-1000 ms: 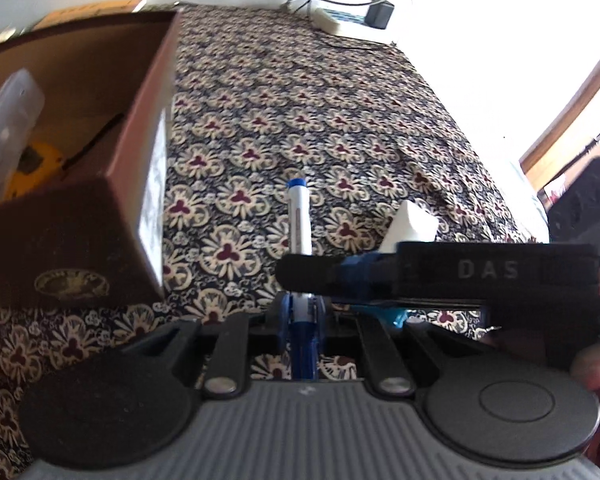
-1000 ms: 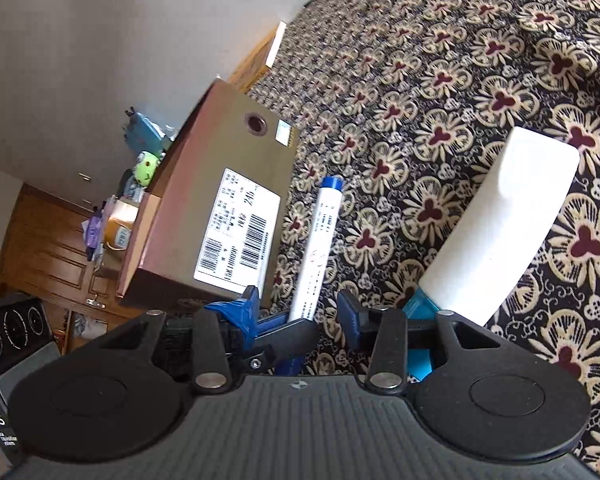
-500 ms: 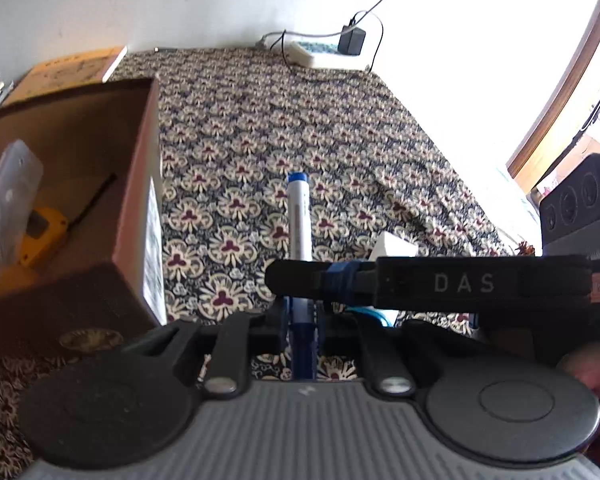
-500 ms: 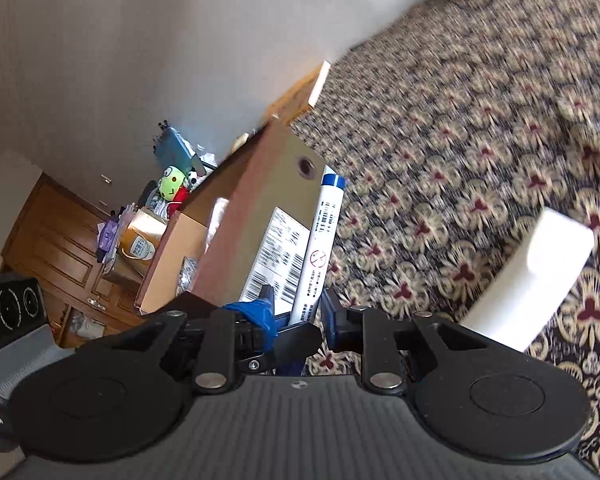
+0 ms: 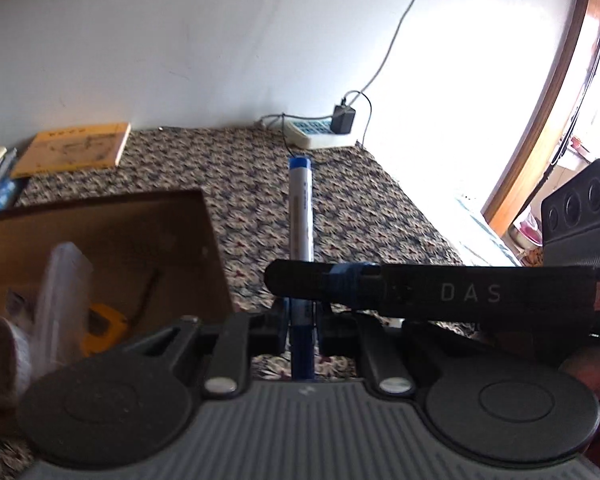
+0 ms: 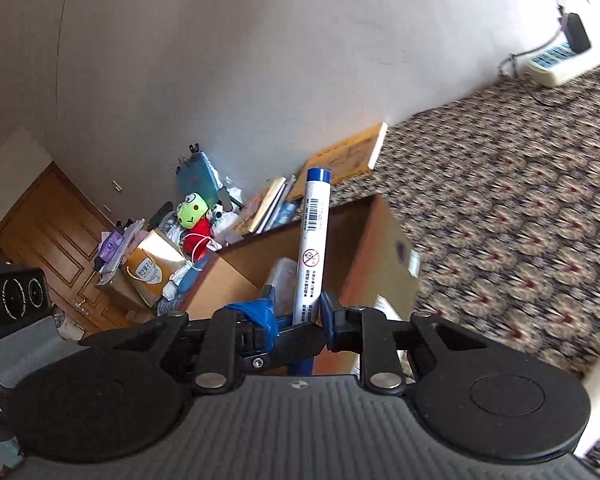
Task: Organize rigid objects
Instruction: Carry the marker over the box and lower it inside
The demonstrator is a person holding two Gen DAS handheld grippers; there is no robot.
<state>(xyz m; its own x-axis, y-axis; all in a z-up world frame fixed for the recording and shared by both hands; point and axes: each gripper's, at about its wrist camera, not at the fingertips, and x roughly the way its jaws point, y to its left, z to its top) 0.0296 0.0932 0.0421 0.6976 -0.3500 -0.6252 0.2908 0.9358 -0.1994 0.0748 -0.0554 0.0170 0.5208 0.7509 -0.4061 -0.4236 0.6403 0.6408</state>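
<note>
Left wrist view, lower left: cardboard box [image 5: 112, 248] open-topped, holding a yellow tool [image 5: 104, 330], a clear plastic piece [image 5: 62, 284] and a tape roll [image 5: 0, 354]. Centre: left gripper [image 5: 302, 326] clamped on the marker's [image 5: 301, 216] blue end, marker off the patterned cloth [image 5: 360, 208], pointing up-frame. Right gripper [image 6: 300, 320], jaws just closing, pinches the same marker from the other side; 2 grips probably steady it for boxing.

White marker [image 5: 301, 216] with blue cap end, barcode and printed label; held off the patterned cloth, pointing up and away. Open brown cardboard box [image 5: 204, 240] sits just left, holding a yellow item [image 5: 104, 330].
</note>
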